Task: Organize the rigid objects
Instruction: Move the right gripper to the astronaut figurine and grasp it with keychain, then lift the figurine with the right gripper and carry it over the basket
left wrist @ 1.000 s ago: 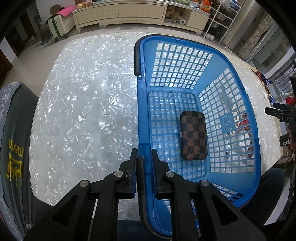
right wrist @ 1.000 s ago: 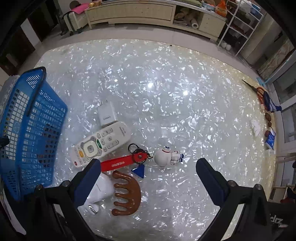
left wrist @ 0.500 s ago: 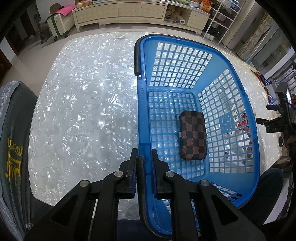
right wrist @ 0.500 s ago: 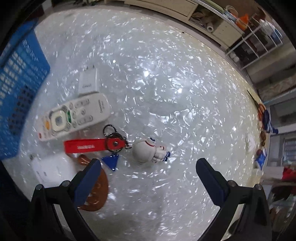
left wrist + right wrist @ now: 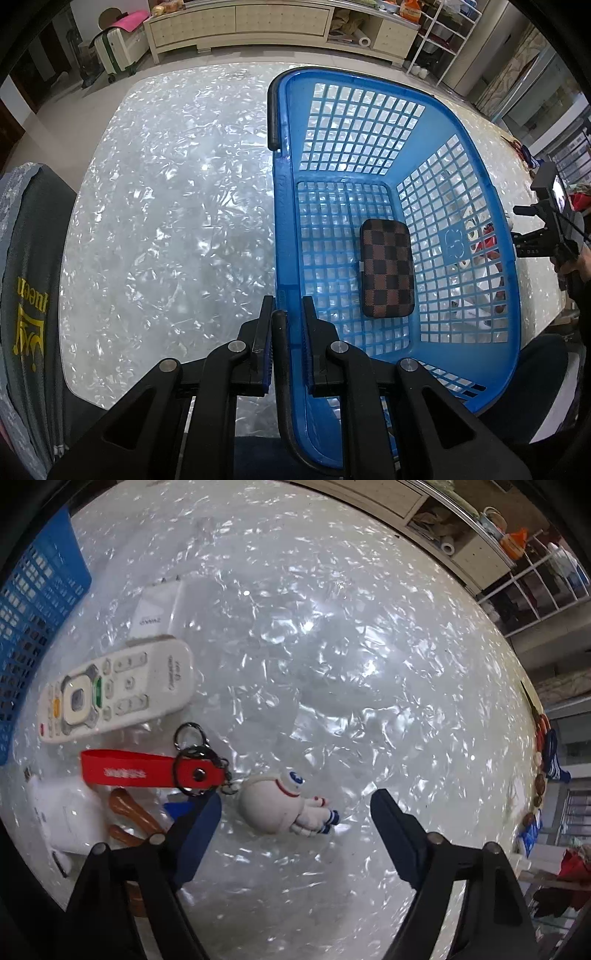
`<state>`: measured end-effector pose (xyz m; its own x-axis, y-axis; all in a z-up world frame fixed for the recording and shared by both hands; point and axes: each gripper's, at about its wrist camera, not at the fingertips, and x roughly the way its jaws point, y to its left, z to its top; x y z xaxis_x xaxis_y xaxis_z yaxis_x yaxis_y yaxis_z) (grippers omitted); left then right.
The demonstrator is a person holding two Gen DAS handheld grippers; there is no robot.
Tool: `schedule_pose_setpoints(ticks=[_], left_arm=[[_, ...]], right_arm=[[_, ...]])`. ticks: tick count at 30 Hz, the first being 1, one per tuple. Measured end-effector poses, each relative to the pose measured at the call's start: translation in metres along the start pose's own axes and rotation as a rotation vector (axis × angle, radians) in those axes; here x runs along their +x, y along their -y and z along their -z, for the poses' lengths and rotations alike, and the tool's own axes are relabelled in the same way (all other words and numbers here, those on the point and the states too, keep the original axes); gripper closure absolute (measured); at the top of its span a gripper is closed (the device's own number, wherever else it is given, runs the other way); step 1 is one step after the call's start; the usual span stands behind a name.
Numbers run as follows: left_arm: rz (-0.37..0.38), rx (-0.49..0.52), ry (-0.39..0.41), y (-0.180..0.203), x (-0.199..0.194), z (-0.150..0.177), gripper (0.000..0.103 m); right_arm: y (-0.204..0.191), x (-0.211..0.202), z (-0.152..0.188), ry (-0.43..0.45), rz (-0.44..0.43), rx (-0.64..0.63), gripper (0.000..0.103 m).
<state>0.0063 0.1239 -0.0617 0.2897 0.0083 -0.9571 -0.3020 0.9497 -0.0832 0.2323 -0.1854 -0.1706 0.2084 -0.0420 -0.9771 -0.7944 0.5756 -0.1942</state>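
My left gripper (image 5: pixel 286 325) is shut on the black handle at the near rim of the blue basket (image 5: pixel 280 221). A brown checked case (image 5: pixel 386 267) lies flat on the basket floor. My right gripper (image 5: pixel 295 805) points down over the table with its jaws closing. A white astronaut figure (image 5: pixel 280 808) lies between them, and the pads are clear of it. The figure is chained to a red keychain strap (image 5: pixel 129 773). To the left lie a white remote (image 5: pixel 114 690), a white charger (image 5: pixel 155 605), a brown wooden comb (image 5: pixel 129 812) and a white box (image 5: pixel 62 816).
The basket's mesh wall (image 5: pixel 33 590) stands at the far left of the right wrist view. Scissors and small items (image 5: pixel 543 738) line the table's right edge. A chair with grey cloth (image 5: pixel 26 295) stands at the left of the shiny white table (image 5: pixel 166 221).
The right gripper has sunk toward the table and rolled, and its jaws have narrowed around the astronaut figure. The left gripper and the basket have not moved.
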Motion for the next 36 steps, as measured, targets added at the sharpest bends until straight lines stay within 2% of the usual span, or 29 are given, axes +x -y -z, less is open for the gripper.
schedule_pose_setpoints(ticks=[5,7,9,21,25,36], left_arm=[[-0.006,0.001,0.001,0.001,0.000,0.001,0.089],[-0.007,0.000,0.001,0.001,0.000,0.001,0.089],[-0.007,0.000,0.000,0.001,0.000,0.001,0.089],[-0.001,-0.006,-0.006,-0.001,0.005,0.005,0.089],[0.007,-0.016,0.000,-0.002,0.005,0.005,0.089],[0.010,-0.012,0.010,-0.001,0.000,0.005,0.089]], right_arm=[[0.009,0.005,0.003,0.014,-0.037,0.024,0.033],[0.013,0.006,0.005,0.022,-0.059,0.026,0.044],[0.011,0.002,0.004,0.027,-0.079,0.025,0.048],[-0.003,-0.014,0.030,0.061,-0.040,0.121,0.049],[-0.007,-0.035,0.042,0.112,0.013,0.158,0.049],[-0.013,-0.098,0.058,0.221,-0.001,0.237,0.049]])
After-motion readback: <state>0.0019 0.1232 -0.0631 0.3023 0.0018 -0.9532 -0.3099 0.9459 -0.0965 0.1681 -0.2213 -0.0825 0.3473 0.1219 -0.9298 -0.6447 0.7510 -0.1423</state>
